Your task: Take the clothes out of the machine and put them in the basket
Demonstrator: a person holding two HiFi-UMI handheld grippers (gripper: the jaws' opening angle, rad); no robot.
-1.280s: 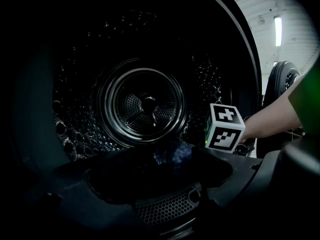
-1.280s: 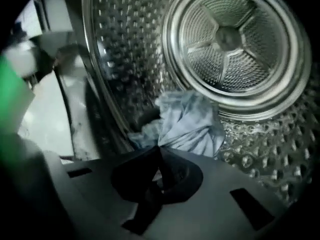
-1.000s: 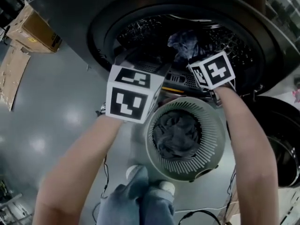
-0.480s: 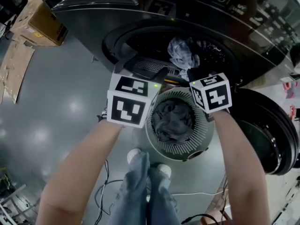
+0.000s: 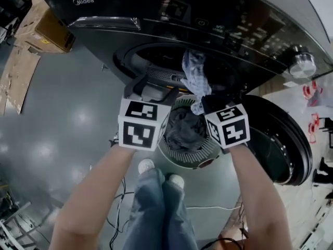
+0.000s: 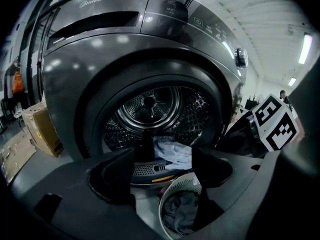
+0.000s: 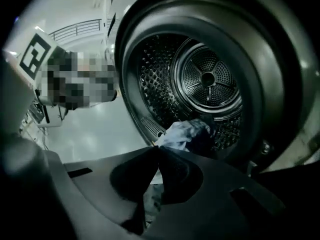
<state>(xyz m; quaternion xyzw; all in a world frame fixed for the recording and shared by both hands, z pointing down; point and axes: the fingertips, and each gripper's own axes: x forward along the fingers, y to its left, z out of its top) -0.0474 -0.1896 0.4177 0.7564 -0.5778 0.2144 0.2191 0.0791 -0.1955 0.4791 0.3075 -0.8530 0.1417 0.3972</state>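
The dark washing machine point(image 5: 104, 22) fills the top of the head view, its round drum point(image 6: 150, 104) open. A light blue-grey cloth point(image 5: 193, 69) hangs out of the drum mouth over the white slatted basket point(image 5: 171, 155), which holds dark grey clothes point(image 5: 182, 129). My right gripper point(image 5: 204, 99) is shut on the cloth point(image 7: 182, 133), which spills from its closed jaws point(image 7: 159, 151). My left gripper point(image 5: 155, 86) is level with it, to its left. Its jaws stand open point(image 6: 162, 166) with nothing between them. The cloth point(image 6: 172, 151) and basket point(image 6: 180, 209) lie beyond them.
The machine's round door point(image 5: 283, 139) hangs open at the right. Cardboard boxes point(image 5: 49, 27) stand at the left on the grey floor. Cables point(image 5: 119, 202) trail by the person's legs and shoes point(image 5: 156, 191) just below the basket.
Both grippers have risen and drawn back from the drum. The right one has pulled the light cloth out of the drum to its mouth, above the basket. The left jaws stay open.
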